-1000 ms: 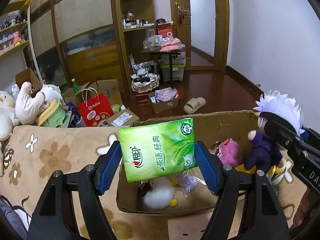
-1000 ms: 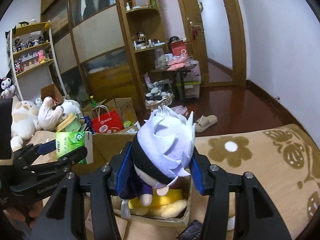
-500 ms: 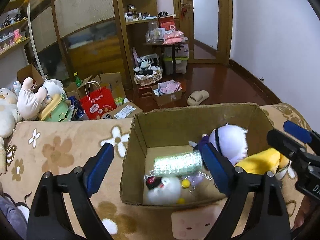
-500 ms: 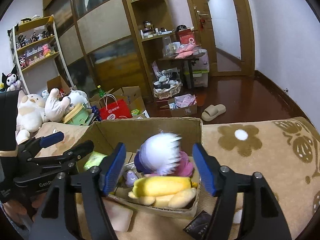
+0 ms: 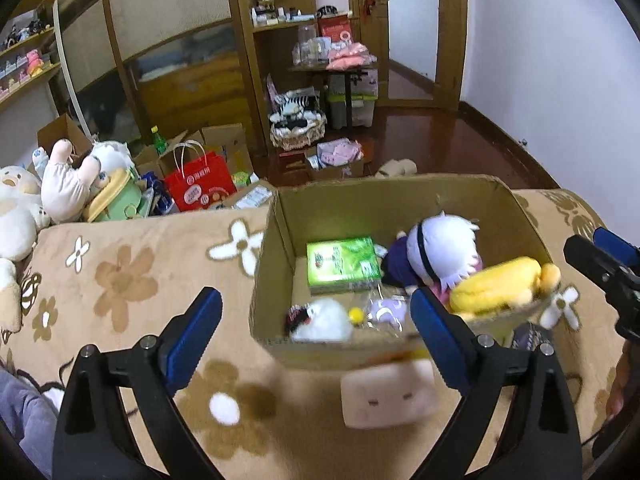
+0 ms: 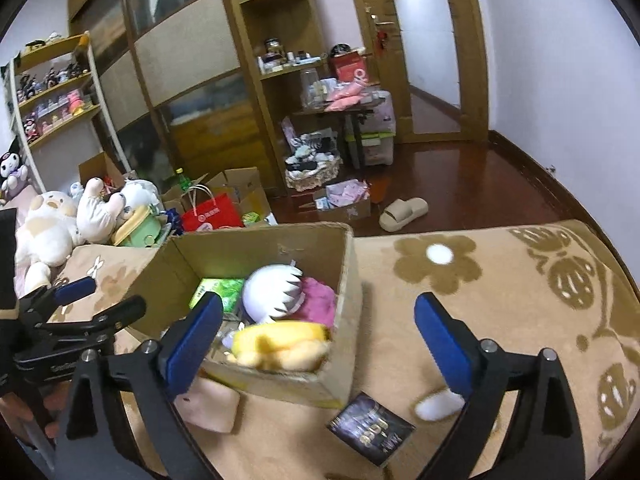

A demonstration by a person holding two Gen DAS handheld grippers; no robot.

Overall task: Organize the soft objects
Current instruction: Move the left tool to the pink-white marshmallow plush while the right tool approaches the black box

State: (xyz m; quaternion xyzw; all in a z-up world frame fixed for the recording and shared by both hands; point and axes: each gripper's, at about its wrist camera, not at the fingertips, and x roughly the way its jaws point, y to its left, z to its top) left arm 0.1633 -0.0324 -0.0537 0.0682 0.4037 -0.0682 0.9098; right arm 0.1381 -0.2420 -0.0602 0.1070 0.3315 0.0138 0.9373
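Both jaws are opening, nothing between them: left gripper (image 5: 316,328) and right gripper (image 6: 318,336) hover over an open brown cardboard box (image 5: 276,240), where a green tissue pack (image 5: 342,264) lies at nine o'clock of a white-haired plush doll (image 5: 444,248).

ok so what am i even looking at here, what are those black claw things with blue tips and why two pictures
Those are two hand-held grippers, one in each of a person's hands, each with its own camera looking along its fingers. One picture is from the left gripper, the other from the right gripper. Both are opening and hold nothing. On the flowered blanket sits a cardboard box holding a green tissue pack, a white-haired doll and a yellow plush. A pink cushion lies in front of it.
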